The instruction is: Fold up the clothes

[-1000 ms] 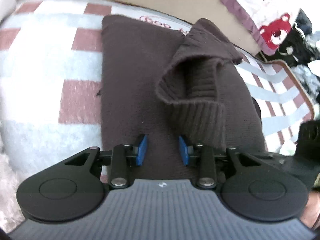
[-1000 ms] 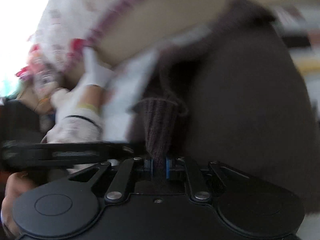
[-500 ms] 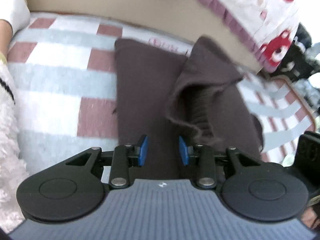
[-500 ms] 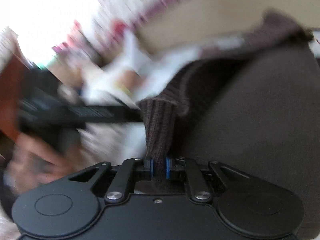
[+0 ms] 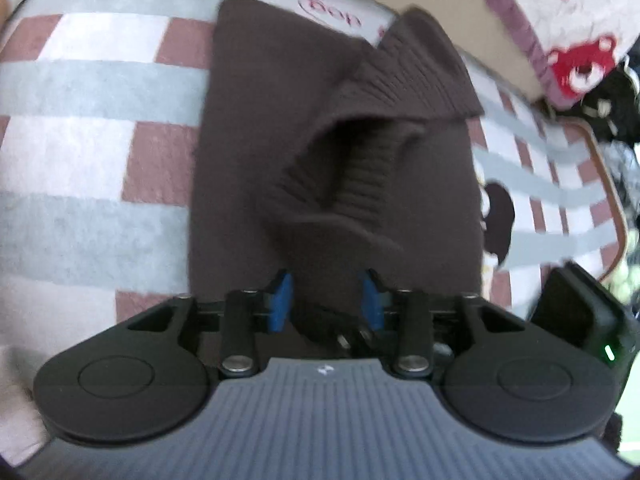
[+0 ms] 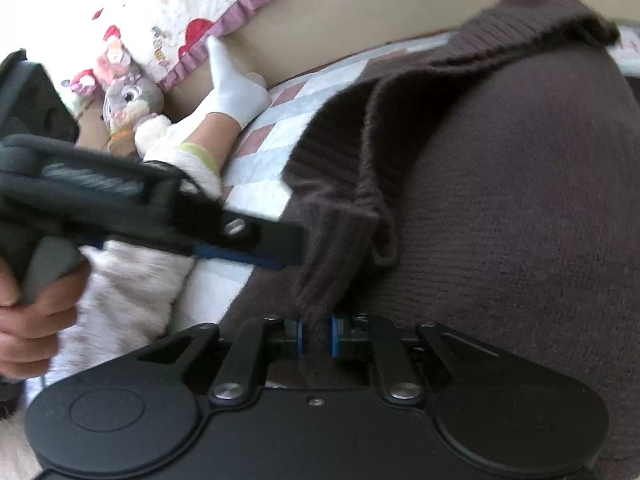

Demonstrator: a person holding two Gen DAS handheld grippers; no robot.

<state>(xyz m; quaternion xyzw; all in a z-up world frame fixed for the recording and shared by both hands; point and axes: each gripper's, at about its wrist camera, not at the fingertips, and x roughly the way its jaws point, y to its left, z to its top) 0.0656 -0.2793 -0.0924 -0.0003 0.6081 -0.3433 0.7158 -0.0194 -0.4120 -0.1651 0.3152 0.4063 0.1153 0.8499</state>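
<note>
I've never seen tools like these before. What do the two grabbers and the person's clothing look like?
Each gripper, the left gripper and the right gripper, is matte black with two round discs, silver screws and blue finger pads. The left one has a ribbed grey top and a green light. The person wears fluffy white fleece and a white sock.

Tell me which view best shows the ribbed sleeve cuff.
The right wrist view: the ribbed sleeve cuff sits close and sharp, pinched in the right claw. The left wrist view shows it draped on the brown sweater, motion-blurred.
</note>
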